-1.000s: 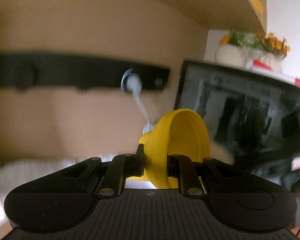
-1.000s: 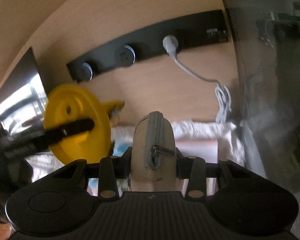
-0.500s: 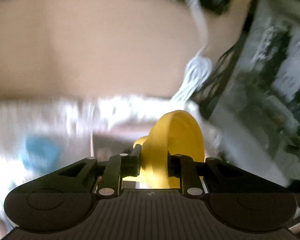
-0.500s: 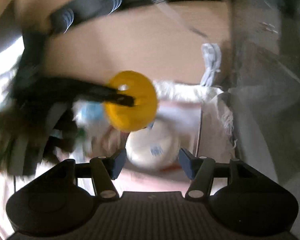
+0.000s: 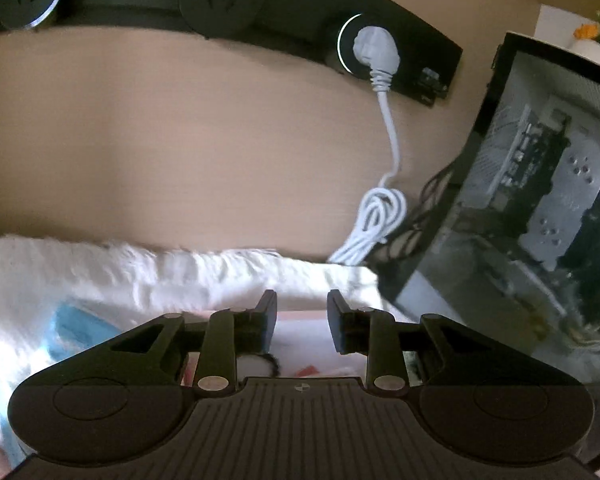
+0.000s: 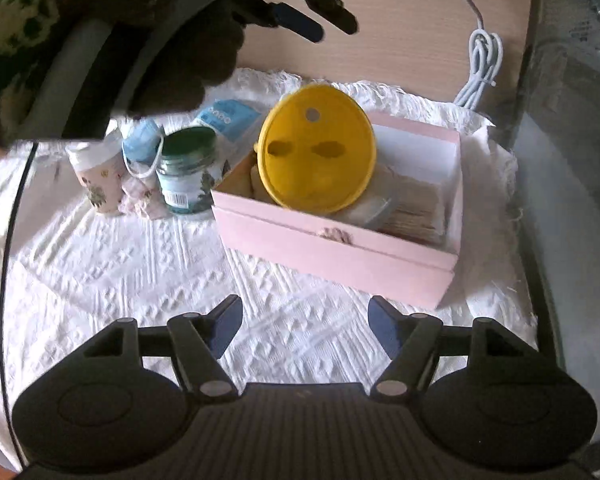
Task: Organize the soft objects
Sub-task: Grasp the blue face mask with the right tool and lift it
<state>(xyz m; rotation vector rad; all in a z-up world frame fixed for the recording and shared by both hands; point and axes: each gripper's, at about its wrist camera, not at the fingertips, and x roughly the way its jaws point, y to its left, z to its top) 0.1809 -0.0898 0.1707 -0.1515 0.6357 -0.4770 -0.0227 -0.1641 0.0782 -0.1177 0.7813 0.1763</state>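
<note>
Yellow funnel rests tilted in the pink box; right claw open, empty

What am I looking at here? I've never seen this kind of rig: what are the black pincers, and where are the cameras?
No robot: a person holds a two-finger gripper in each hand, with a fisheye camera on each looking along its fingers. The left gripper faces a wooden wall with a black socket strip and a white cable. The right gripper hangs over a white cloth. Both stand open and empty. On the cloth, a pink box holds a yellow funnel-like piece. Beside it stand a green-lidded jar, a paper cup and a blue face mask.
</note>
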